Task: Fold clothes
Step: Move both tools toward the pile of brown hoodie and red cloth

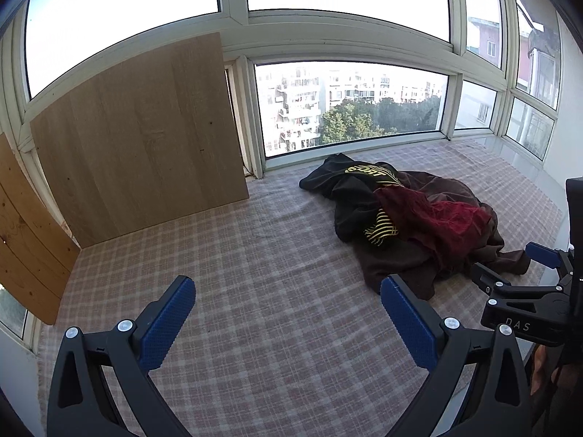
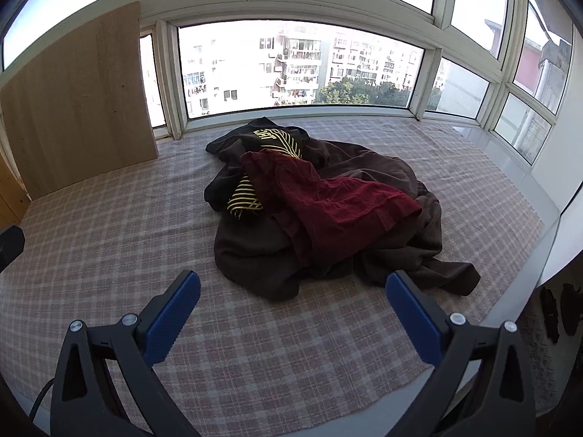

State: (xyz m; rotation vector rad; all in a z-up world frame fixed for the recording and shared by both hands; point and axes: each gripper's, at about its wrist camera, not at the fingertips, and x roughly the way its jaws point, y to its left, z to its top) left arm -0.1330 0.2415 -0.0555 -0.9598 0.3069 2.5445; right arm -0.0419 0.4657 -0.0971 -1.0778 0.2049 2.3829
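Note:
A heap of clothes lies on the checked cloth [image 2: 109,247] by the window. On top is a dark red garment [image 2: 339,204] [image 1: 444,222]. Under it sit a dark brown garment [image 2: 255,255] [image 1: 393,266] and a black one with yellow stripes [image 2: 247,200] [image 1: 380,231]. My right gripper [image 2: 293,284] is open just in front of the heap, nothing between its blue pads. My left gripper [image 1: 288,291] is open over bare cloth, left of the heap. The right gripper [image 1: 513,266] also shows at the right edge of the left wrist view, near the heap's corner.
A light wooden board [image 1: 145,138] [image 2: 80,109] leans against the window frame at the back left, with a second wooden panel [image 1: 29,233] beside it. Windows [image 2: 298,69] surround the ledge. The ledge's right edge [image 2: 546,225] drops off beside the heap.

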